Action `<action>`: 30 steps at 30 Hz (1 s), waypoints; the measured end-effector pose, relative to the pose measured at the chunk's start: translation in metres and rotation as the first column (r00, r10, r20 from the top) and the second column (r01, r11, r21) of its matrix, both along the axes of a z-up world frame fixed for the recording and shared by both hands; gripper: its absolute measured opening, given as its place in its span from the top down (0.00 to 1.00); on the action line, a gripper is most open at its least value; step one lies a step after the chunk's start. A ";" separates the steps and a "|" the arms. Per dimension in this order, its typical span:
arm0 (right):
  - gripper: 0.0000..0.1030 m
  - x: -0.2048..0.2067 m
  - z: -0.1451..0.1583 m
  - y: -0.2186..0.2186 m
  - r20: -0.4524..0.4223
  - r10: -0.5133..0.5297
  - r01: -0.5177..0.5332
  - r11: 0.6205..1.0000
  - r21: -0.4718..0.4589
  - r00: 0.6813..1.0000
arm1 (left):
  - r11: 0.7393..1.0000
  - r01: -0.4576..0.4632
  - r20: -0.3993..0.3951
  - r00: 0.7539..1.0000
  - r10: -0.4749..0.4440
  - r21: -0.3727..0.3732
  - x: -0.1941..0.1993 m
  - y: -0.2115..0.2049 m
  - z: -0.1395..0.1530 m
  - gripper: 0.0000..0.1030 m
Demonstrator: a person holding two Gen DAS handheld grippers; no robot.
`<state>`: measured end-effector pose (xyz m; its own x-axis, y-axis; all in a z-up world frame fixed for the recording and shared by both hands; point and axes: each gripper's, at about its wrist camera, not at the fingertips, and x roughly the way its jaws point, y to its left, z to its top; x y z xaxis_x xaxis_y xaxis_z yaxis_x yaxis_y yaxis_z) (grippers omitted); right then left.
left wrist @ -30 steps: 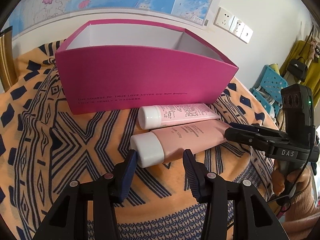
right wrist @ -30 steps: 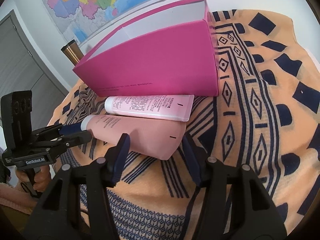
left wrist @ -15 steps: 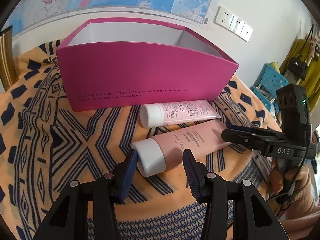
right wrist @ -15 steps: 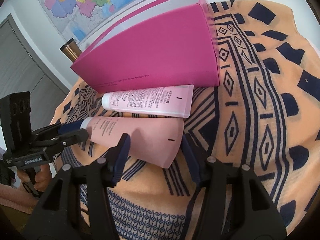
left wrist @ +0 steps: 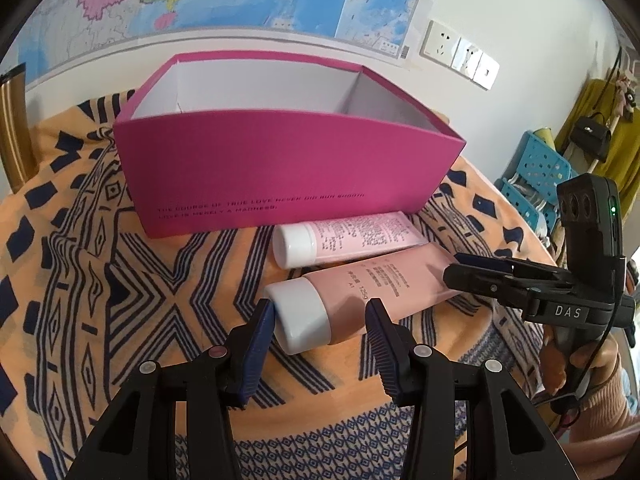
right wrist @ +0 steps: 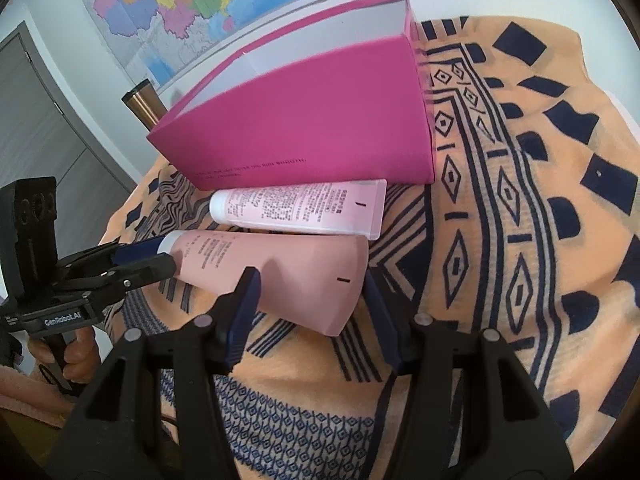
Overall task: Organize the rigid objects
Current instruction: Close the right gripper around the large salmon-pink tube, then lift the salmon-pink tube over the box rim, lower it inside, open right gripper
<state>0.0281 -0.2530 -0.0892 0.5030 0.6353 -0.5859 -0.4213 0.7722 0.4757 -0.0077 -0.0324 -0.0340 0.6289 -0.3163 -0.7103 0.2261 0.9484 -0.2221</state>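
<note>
Tubes on patterned cloth point(left wrist: 80, 280). Nearest: salmon tube point(left wrist: 360, 300), left gripper point(left wrist: 320, 320) clamped on cap end, right gripper point(right wrist: 308, 292) clamped on crimped end. Behind it, pale pink tube point(left wrist: 352, 232). Farthest: open magenta box point(left wrist: 280, 172), white inside.

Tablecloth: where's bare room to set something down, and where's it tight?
Free: the cloth left of both tubes, in front of the pink box; the broad stretch right of the box and tubes. The visible part of the box's inside is empty. Crowded: the strip before the box, with the pale tube, the darker tube, and both tools at its ends.
</note>
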 end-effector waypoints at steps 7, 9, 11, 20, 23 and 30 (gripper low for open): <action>0.45 -0.007 0.013 -0.005 0.036 -0.011 0.011 1.000 0.003 0.999 | 1.000 0.004 0.029 1.000 -0.004 0.001 -0.003 -0.002 0.011 0.54; 0.45 -0.009 0.017 -0.006 0.049 -0.013 0.013 1.000 0.003 0.999 | 1.000 0.004 0.038 0.999 -0.004 -0.001 -0.004 -0.002 0.014 0.55; 0.45 -0.009 0.020 -0.007 0.061 -0.017 0.017 1.000 0.003 0.998 | 1.000 0.005 0.050 0.999 -0.005 0.001 -0.005 -0.003 0.018 0.54; 0.45 -0.011 0.035 -0.008 0.108 -0.025 0.025 1.000 0.000 0.994 | 1.000 0.010 0.096 0.995 -0.010 0.006 -0.003 -0.002 0.031 0.54; 0.45 -0.010 0.041 -0.009 0.124 -0.028 0.028 1.000 0.001 0.992 | 1.000 0.012 0.108 0.994 -0.013 0.010 -0.003 -0.003 0.035 0.54; 0.45 -0.008 0.054 -0.010 0.155 -0.029 0.030 1.000 -0.002 0.987 | 1.000 0.008 0.139 0.990 -0.011 0.018 -0.003 -0.004 0.043 0.54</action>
